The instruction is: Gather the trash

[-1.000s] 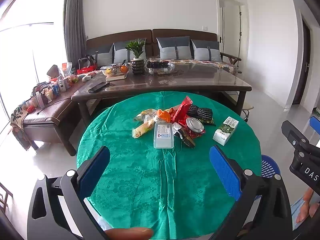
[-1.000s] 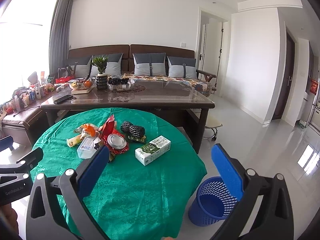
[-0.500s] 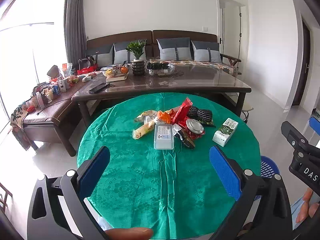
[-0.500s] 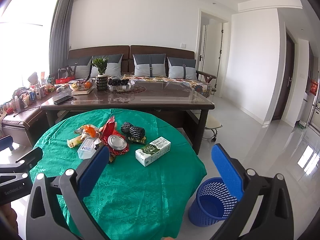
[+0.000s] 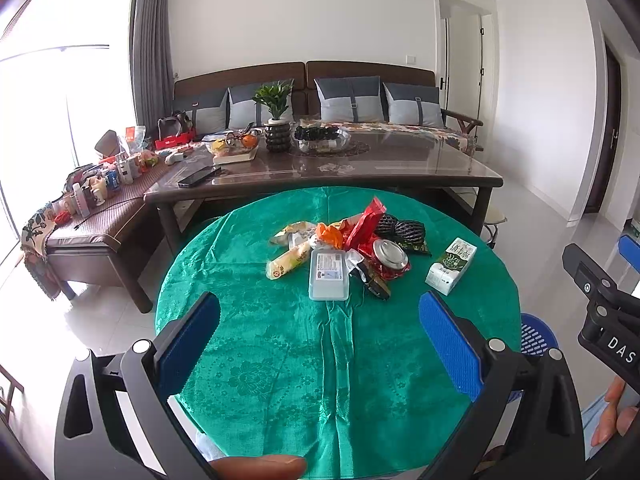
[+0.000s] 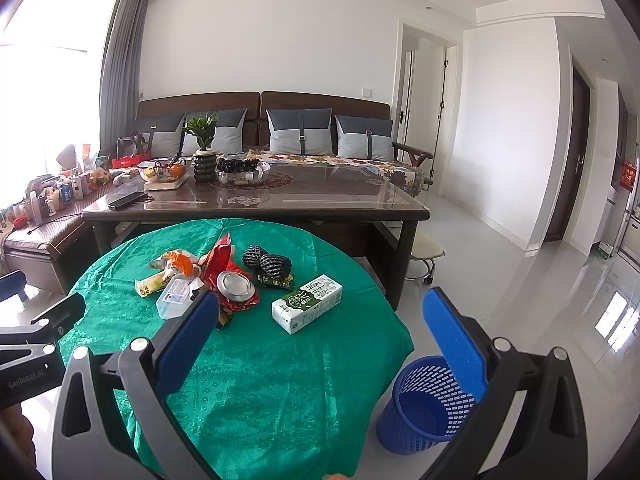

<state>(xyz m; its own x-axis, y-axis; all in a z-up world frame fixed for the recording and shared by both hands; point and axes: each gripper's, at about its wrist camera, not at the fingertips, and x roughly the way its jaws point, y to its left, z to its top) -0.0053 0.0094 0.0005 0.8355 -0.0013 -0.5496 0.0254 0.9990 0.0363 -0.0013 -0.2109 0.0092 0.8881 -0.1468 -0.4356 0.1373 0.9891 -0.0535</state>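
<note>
Your round table [image 5: 248, 360], under its green cloth, carries all the trash in one heap toward its far half, which I judge deliberate: gathered, every piece lies within one reach. The blue mesh bin [image 6: 424, 408] stands on the floor just beside the table's right edge, empty as far as can be seen, placed so that a loaded gripper need only swing out and drop. You hold the left gripper [image 5: 320, 348] over the near part of the cloth, fingers spread wide with nothing between them; the right gripper [image 6: 320, 340] is likewise spread wide and empty, poised between pile and bin. No piece has yet been collected, by my reading. The milk carton [image 6: 307, 309] lies on its side apart from the heap, nearest the bin, a likely first pick. The clear plastic box [image 5: 328, 275] fronts the pile, and the round metal lid [image 5: 390, 255] rests on red wrappers [image 5: 366, 224]. The right wrist view shows the bin whole; the left shows only a sliver of it past the table's edge, yet gives the square-on look at the heap.
</note>
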